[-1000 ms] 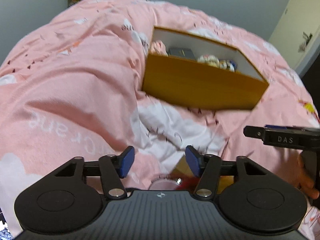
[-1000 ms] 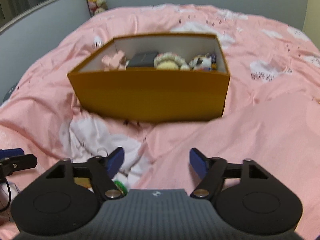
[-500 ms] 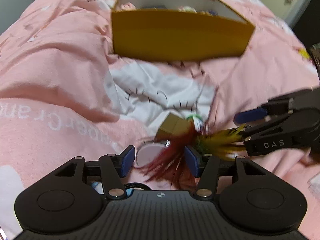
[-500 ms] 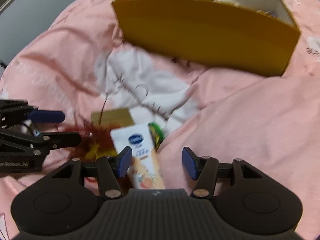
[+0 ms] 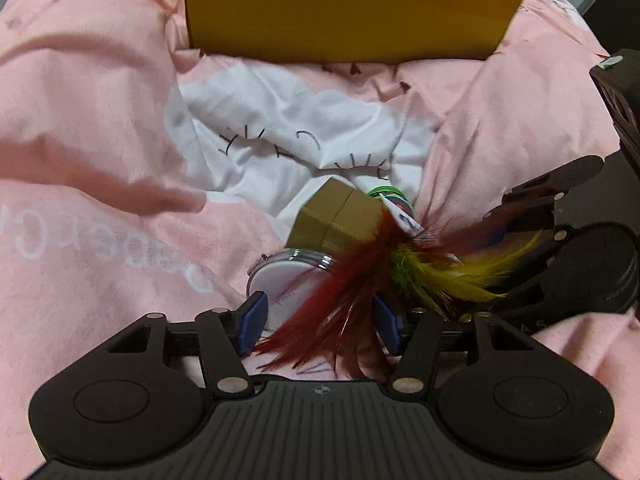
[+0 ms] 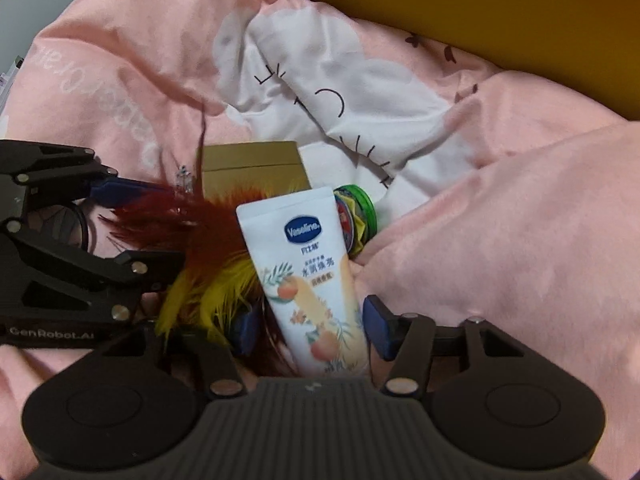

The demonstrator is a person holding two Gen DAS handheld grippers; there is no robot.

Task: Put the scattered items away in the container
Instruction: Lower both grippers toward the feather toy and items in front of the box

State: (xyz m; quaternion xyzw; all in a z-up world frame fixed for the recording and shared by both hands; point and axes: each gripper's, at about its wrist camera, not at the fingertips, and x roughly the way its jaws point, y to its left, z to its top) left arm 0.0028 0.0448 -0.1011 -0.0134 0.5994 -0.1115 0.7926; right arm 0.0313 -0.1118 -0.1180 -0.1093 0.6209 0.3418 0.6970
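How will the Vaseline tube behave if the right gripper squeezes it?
The tube looks like soft plastic, so it will probably dent and could slip. It lies between the closing right gripper pads on soft pink bedding, which may sag under it.

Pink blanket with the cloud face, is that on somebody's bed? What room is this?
Most likely a bedroom. The soft, rumpled pink blanket with its sleepy cloud face looks like a bed cover, and little personal things lie on it: a hand cream tube and a small round mirror.

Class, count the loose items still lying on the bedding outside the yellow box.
5: feather toy, white tube, small brown box, green-lidded tin, round white compact. More may hide beneath the feathers.
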